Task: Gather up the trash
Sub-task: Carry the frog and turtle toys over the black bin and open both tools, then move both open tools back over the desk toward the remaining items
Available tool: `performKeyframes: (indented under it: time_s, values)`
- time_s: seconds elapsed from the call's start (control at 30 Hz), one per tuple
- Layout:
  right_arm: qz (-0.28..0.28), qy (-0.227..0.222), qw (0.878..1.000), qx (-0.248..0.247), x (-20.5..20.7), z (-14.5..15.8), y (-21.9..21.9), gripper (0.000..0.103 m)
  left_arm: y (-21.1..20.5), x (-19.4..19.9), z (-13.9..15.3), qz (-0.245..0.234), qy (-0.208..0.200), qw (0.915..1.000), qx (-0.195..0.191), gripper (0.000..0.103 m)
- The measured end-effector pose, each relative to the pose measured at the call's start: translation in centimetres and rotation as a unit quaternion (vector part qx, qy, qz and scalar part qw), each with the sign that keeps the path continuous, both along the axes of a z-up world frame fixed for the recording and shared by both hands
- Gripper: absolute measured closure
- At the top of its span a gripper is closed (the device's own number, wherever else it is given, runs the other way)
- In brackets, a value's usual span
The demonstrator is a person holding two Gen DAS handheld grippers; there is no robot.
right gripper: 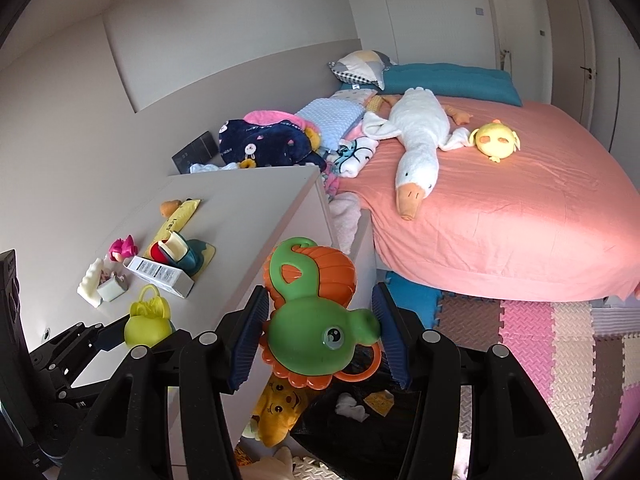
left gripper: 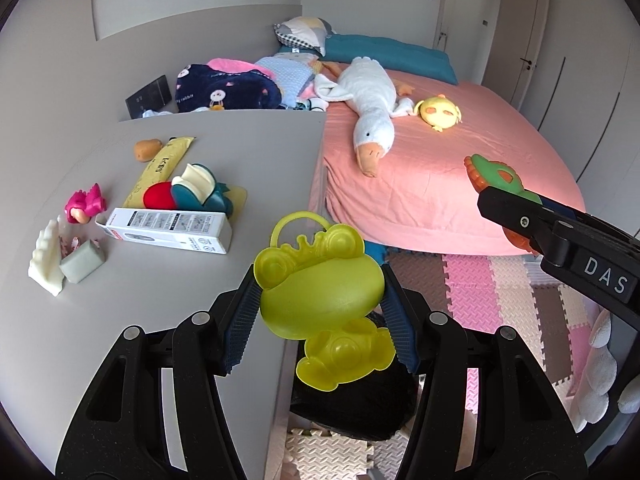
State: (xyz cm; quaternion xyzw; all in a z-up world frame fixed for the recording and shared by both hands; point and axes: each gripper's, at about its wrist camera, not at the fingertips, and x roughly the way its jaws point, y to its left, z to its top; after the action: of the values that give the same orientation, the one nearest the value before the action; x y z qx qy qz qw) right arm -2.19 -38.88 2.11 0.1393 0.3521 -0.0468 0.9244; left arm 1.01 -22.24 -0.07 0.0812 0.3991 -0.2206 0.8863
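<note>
Between left tool [left gripper: 320,320] pads, yellow frog toy [left gripper: 320,308] upright, loop topmost

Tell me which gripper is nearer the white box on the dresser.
Left. The left gripper, shut on the yellow frog toy, hangs at the dresser's edge just beside the white box. The right gripper, holding the green toy, sits farther off toward the bed.

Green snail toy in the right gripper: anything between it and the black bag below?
Nothing visible. The green snail toy hangs in the right gripper directly above the black bag, beside the dresser; only crumpled scraps lie inside.
</note>
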Motion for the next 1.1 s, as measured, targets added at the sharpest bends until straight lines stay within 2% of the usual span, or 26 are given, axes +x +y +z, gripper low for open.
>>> performKeyframes:
  time_s: [0.4, 0.67, 0.7, 0.73, 0.77, 0.8, 0.87, 1.1]
  values:
    - [-0.043, 0.006, 0.999, 0.007, -1.9, -0.7, -4.2, 0.048, -5.0, -1.5, -1.2, -0.054, 0.016, 0.9983, 0.012, 0.046]
    - [-0.051, 0.026, 0.998, 0.008, -1.8, -1.8, -5.7, 0.048, -6.2, -1.4, -2.7, -0.064, 0.039, 0.9968, 0.026, 0.045]
    - [-0.054, 0.029, 0.998, 0.009, -1.6, -2.0, -5.8, 0.044, -6.2, -1.3, -3.0, -0.068, 0.045, 0.9963, 0.027, 0.044]
    - [-0.063, 0.032, 0.997, 0.007, -1.5, -2.1, -5.9, 0.032, -6.1, -1.3, -3.1, -0.069, 0.049, 0.9961, 0.027, 0.038]
    - [-0.079, 0.033, 0.996, -0.001, -1.5, -2.1, -6.0, 0.024, -5.9, -1.4, -3.1, -0.064, 0.047, 0.9965, 0.027, 0.019]
    - [-0.098, 0.028, 0.995, -0.011, -1.7, -1.9, -6.1, 0.017, -5.6, -1.5, -2.9, -0.054, 0.039, 0.9974, 0.026, 0.006]
    - [-0.112, 0.018, 0.993, -0.019, -1.9, -1.7, -6.5, 0.016, -4.9, -1.5, -2.6, -0.041, 0.022, 0.9985, 0.028, 0.006]
    - [-0.117, 0.012, 0.993, 0.0, -1.4, -2.0, -7.0, 0.016, -2.7, -0.4, -2.6, -0.013, 0.026, 0.999, 0.033, 0.006]
